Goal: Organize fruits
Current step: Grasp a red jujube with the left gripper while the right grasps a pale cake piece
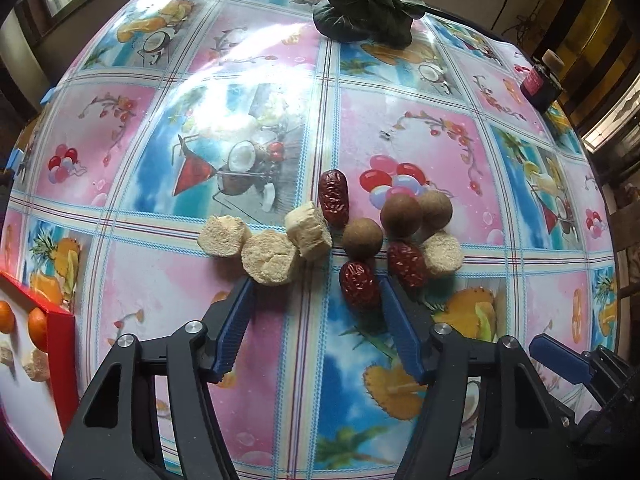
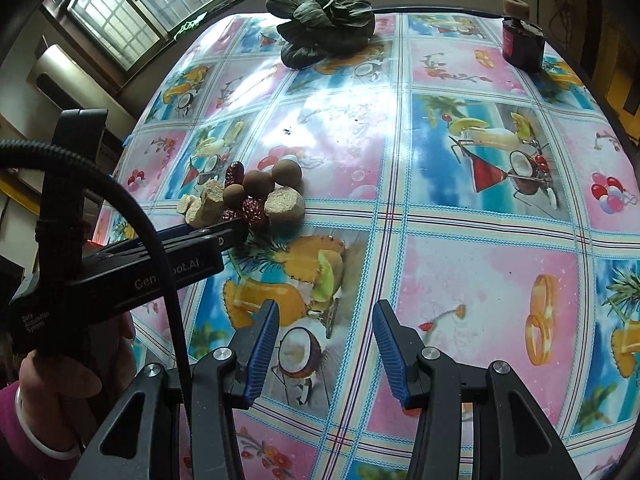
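A red box at the lower left of the left view holds two oranges and pale lumps. The fruit pile lies mid-frame on the desk: red dates, round brown fruits and pale chunks. The left tool is spread, one date between its tips, not pinched. The right tool is spread over bare cloth. Dark greens and a small jar sit at the top. Windows show behind.

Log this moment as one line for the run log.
left tool: open, over red date, not gripping | right tool: open, empty | pile: dates, brown round fruits, pale chunks
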Demonstrator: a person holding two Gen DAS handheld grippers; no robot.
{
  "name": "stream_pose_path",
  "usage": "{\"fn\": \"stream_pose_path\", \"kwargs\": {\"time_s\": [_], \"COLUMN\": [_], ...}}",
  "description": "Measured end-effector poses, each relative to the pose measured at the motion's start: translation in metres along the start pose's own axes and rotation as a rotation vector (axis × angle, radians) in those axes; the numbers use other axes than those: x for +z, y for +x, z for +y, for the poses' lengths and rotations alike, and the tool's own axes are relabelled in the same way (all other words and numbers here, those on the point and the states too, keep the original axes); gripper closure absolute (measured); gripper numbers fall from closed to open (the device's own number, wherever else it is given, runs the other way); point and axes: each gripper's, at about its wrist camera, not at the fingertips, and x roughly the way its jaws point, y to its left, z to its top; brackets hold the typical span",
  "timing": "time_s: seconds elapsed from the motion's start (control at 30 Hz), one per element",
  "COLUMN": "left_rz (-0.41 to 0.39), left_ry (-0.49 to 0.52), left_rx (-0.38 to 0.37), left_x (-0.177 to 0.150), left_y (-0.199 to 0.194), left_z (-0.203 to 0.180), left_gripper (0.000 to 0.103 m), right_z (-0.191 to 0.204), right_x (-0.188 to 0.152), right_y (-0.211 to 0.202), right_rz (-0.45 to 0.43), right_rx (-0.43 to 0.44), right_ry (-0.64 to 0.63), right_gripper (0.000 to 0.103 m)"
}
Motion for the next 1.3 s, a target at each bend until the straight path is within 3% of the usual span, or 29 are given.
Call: {"fn": "stream_pose_path", "kwargs": {"time_s": [0.1, 0.23, 0.57, 1.03, 1.3], "left_rz": [-0.009, -0.012, -0.01, -0.032, -0.032], "left_ry": [0.028, 0.036, -0.024, -0.097, -0.134], "left_rx": [0.013, -0.002, -0.119, 0.001, 0.014], "left_x": [-0.001, -0.003, -0.014, -0.041, -0.054], "left_y": [0.0, -0.004, -0.031, -0.054, -0.062], "left_z": [-0.001, 0.003, 0.033, 0.101, 0.129], "left_gripper": [0.053, 0.086, 0.086, 0.086, 0.086], "right_z": [0.001, 0.002, 0.018, 0.085, 0.108], "right_x": [0.002, 0.005, 0.014, 0.035, 0.061], "right_y": [0.003, 0.007, 0.014, 0.056, 0.083], "right_rz": [0.003, 0.006, 0.007, 0.05, 0.023], "right_rx": [0.011, 0.018, 0.039, 0.187, 0.099], "right_ry": [-0.004, -0.013, -0.049, -0.118, -0.201], "right_gripper": [0.056, 0.056, 0.056, 0.056, 0.056]}}
